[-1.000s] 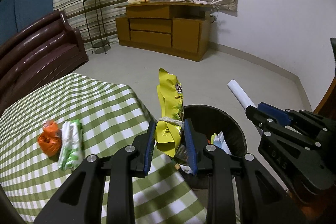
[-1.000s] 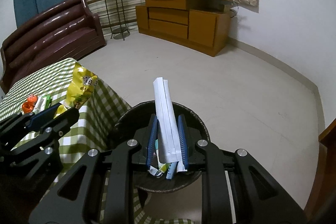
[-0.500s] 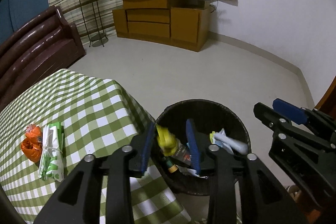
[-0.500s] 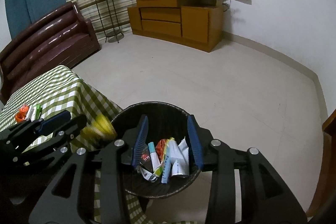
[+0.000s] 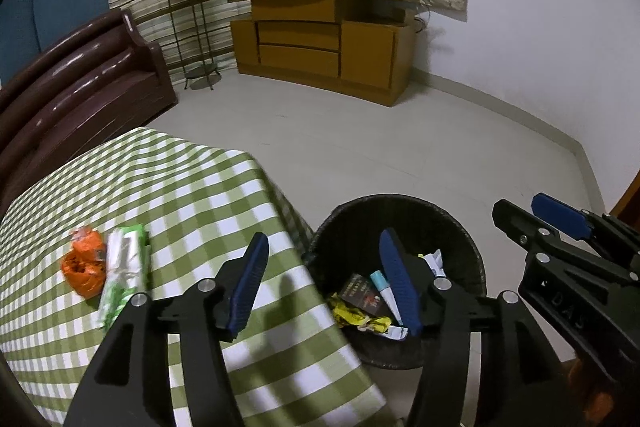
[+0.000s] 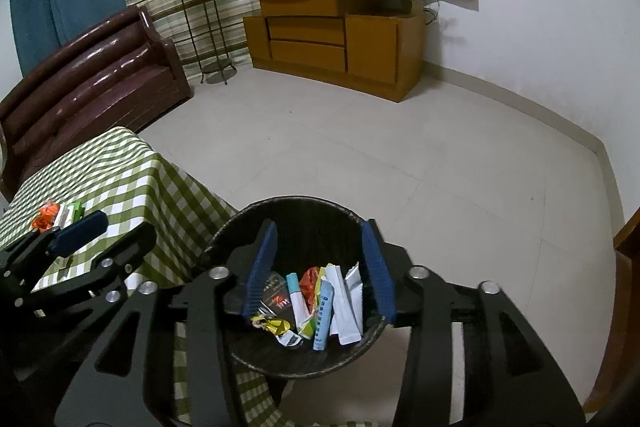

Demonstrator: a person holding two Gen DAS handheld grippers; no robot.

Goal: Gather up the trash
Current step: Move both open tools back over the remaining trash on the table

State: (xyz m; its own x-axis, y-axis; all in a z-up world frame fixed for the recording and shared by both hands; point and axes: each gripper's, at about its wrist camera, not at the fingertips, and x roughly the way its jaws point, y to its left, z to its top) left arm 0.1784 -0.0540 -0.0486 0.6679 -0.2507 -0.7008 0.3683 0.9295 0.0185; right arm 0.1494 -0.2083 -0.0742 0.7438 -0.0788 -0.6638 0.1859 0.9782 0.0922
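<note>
Wrappers [image 5: 106, 277] beside dark bin [image 5: 472, 259]

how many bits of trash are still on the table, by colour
orange wrapper: 1
green and white packet: 1
total: 2
Both lie side by side on the checked tablecloth, beside the bin.

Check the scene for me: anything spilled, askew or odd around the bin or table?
Nothing spilled: the trash lies inside the black woven bin. Only leftovers stand out: a crumpled orange wrapper and a green-and-white packet, touching, on the green checked tablecloth.
</note>
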